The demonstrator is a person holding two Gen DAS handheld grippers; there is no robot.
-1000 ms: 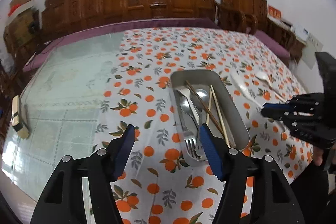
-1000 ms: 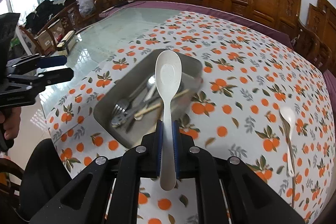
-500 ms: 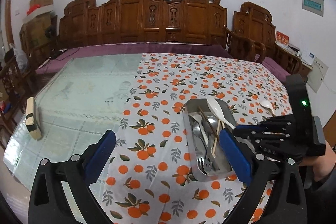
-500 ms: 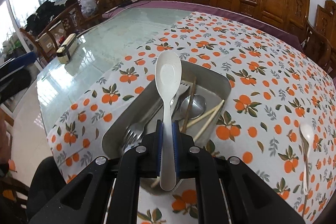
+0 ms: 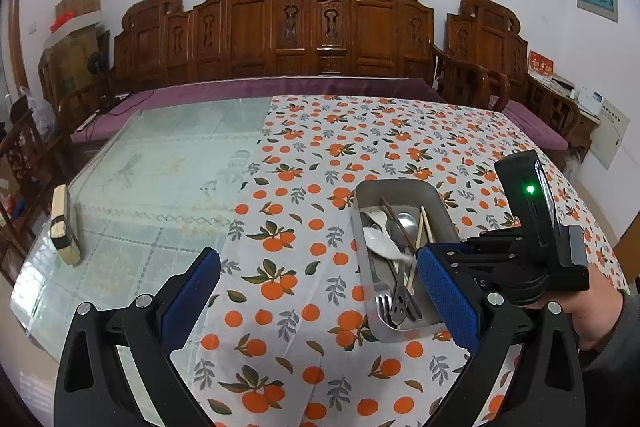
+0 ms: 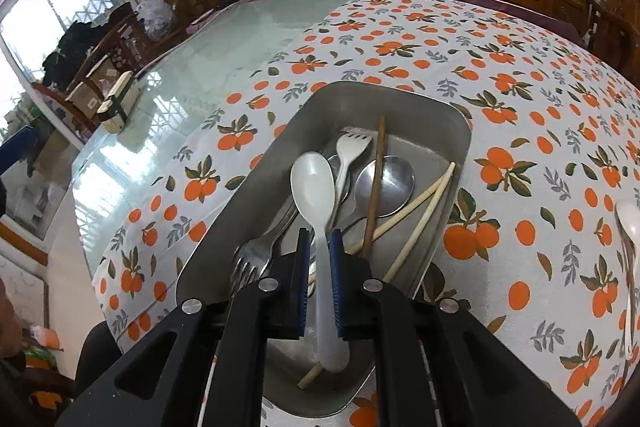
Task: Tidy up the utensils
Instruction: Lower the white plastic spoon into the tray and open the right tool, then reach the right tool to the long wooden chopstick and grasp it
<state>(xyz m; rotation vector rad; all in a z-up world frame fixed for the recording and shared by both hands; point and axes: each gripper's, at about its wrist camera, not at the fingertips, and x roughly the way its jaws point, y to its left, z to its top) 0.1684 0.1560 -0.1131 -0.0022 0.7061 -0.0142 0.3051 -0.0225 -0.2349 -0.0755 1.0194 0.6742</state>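
Note:
A metal tray [image 6: 448, 115] [image 5: 444, 203] sits on the orange-print tablecloth and holds forks, a metal spoon [image 6: 386, 183] and several chopsticks. My right gripper [image 6: 320, 239] is shut on a white plastic spoon [image 6: 312, 187], bowl forward, low over the tray's inside. In the left wrist view the white spoon [image 5: 380, 241] lies over the utensils, with the right gripper's body [image 5: 504, 263] beside the tray. My left gripper [image 5: 316, 291] is open and empty, held above the cloth left of the tray. Another white spoon [image 6: 630, 223] lies on the cloth at the right.
The left part of the table is bare glass [image 5: 160, 163] with a small wooden block [image 5: 64, 227] near its left edge. Carved wooden chairs [image 5: 312, 23] line the far side. The near table edge drops off at the lower left.
My right gripper has carried the white spoon forward and down into the tray. My left gripper has pulled back and up, widening its view.

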